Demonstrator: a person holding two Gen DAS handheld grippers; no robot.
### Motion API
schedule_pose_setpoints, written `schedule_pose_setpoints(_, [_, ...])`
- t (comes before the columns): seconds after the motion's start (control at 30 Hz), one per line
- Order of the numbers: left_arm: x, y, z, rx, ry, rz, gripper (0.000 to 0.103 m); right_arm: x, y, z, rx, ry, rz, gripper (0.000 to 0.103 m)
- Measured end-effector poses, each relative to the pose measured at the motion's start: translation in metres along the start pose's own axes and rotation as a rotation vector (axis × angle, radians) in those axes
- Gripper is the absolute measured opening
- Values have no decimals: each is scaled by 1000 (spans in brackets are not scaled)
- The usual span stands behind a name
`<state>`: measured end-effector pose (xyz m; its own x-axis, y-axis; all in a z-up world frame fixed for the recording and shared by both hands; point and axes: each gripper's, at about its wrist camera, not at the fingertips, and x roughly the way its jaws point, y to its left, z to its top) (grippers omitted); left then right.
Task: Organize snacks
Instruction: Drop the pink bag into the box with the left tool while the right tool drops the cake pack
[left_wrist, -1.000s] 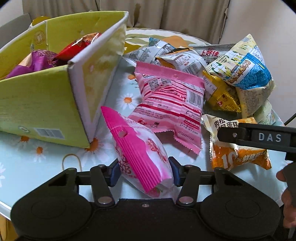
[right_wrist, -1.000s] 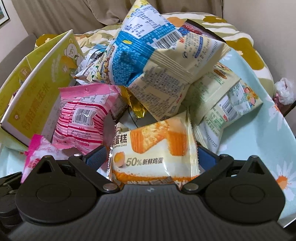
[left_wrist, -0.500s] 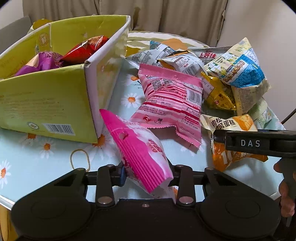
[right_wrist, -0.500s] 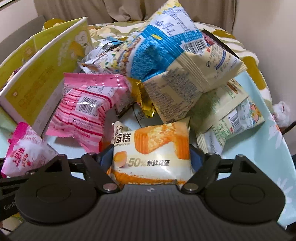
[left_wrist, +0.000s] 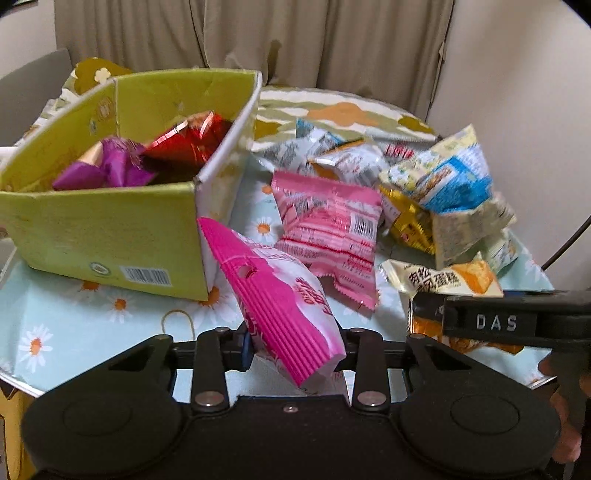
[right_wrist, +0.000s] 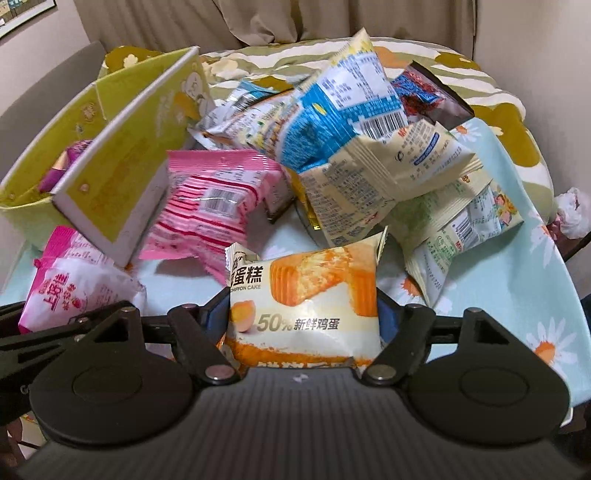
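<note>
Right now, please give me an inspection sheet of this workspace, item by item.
Surface: table with daisy-print cover.
Job's things: green box holding purple and red packets; loose snack pile beside it.
Clutter: striped pink packet lying flat near the box.
Grippers: left gripper shut on pink packet; right gripper has just been closing, fingers on chiffon cake packet.
Cables: dark cable at the right edge.
Surroundings: beige curtain, pale wall.
</note>
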<state>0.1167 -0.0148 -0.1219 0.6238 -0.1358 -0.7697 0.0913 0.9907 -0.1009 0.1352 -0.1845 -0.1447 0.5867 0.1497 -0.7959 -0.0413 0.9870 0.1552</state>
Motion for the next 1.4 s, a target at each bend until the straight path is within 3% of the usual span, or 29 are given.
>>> schedule_pose_setpoints(0.4, [-77,20,39,-35,-156,50,39,-65,29,27,-37,-101,92,91])
schedule_pose_setpoints(0.73, [-104,78,84,-52,-266,109,39,-89,89,75,-90,-219,160,91])
schedule_pose_setpoints(1.03, [-73,153,119,-21,-221,144,40,-62,157,115,-92,-234,174,91])
schedule_pose_setpoints(1.27, [-31,197,131,12,-134,93,41,-26,196,129,-54,-195,132,91])
schedule_pose_setpoints(1.3, [-26,201,131,12,-120,70,48,-22,201,130,-48,-188,123,91])
schedule_pose_setpoints(1.33, [-24,204,131,14,-117,52,71,-18,206,131,-43,-181,112,91])
schedule_pose_setpoints(1.4, [-23,209,129,27,-126,37,103,-12,214,130,-35,-171,87,91])
